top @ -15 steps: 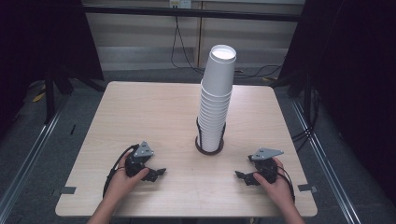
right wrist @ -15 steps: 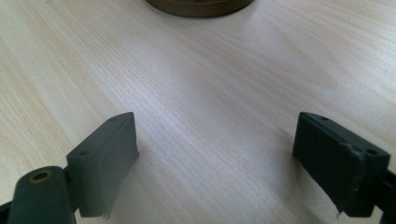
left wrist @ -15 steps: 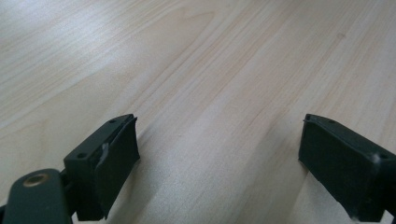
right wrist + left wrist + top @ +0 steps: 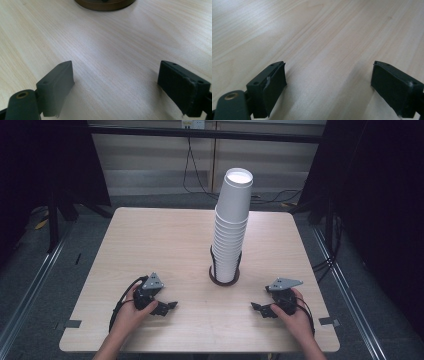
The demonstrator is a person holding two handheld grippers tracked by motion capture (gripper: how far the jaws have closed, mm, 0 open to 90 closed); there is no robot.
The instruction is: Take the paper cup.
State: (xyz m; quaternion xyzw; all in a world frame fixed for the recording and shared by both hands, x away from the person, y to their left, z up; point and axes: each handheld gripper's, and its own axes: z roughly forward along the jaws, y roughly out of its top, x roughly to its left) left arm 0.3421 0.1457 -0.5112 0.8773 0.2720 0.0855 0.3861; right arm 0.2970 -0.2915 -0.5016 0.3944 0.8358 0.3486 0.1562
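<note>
Near edge of the tabletop (image 4: 165,240): two hands come in from below, each on a black two-jaw gripper resting low on the wood; left gripper (image 4: 167,307) sits at the near left, jaws pointing toward the centre, standing apart with bare wood grain between them in the left gripper view (image 4: 328,82); right gripper (image 4: 259,308) sits at the near right, jaws likewise parted and holding nothing, bare wood between them in the right gripper view (image 4: 115,85); a cable loops back from each toward the wrists.

Between the two, a little farther in: a tall stack of white paper cups (image 4: 231,225), nested, upright but leaning slightly, standing in a dark ring-shaped holder (image 4: 224,281) with thin black uprights around the lowest cups; well apart from both grippers; the holder's brown rim (image 4: 105,4) shows at the top of the right gripper view.

Surface: pale wood-grain laminate, square, rounded corners; tape tabs at the near left and right edges.

Beyond: grey floor (image 4: 30,270), metal rails either side, black curtains left and right, a pale wall panel with cables hanging at the back.
</note>
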